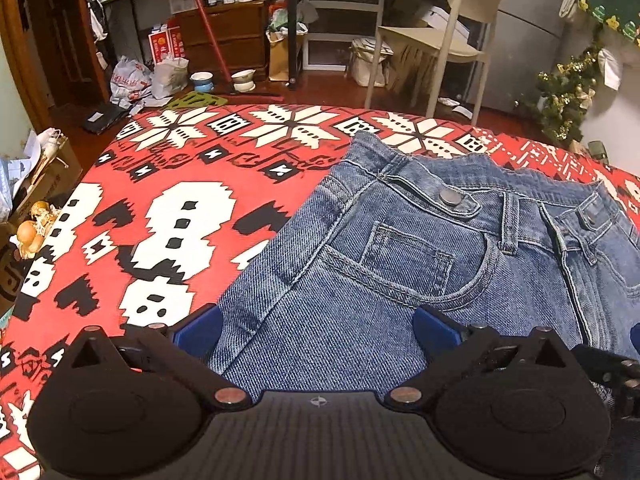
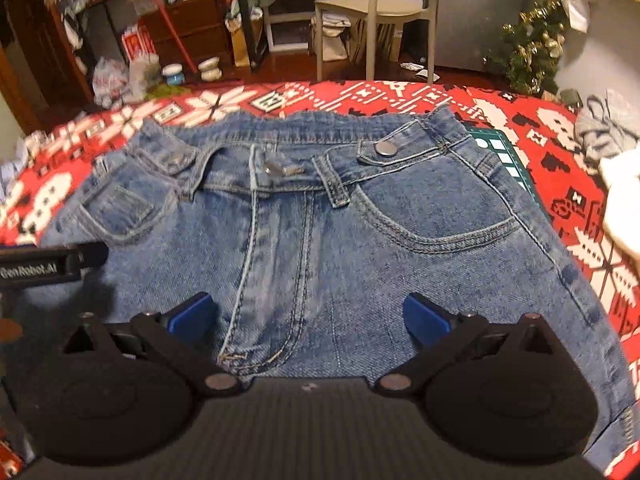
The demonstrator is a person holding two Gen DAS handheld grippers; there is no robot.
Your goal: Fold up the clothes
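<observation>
Folding hasn't started as far as you can judge; both claws sit low over the cloth with nothing gripped

Biggest first: red, white and black snowflake-pattern blanket covers the surface, can't tell if bed or table underneath. Cluttered room behind it, beige chair on the floor past the far edge

Blue jeans lie front-up and mostly flat on the blanket, waistband toward the far edge, legs running back under your claws and out of view. In the left wrist view the jeans fill the right half, their side seam edge slanting down toward the claw

Left claw: jaws spread wide, blue pads either side of the upper thigh near the jeans' side edge, no denim pinched. Right claw: jaws also wide apart, straddling the bottom of the fly seam, nothing held. The dark body of your other claw pokes into the right view from the left edge, so the two work close together

Small stuff: metal waist button on the tab, coin pocket inside the front pocket, belt loop beside the fly

Step in hand reads as lining up a first grasp. Next move likely needs each claw dropped onto an edge or a pinched ridge of denim, closed firmly, then one half lifted over the other along the fly line; thick denim may slip from a shallow pinch
</observation>
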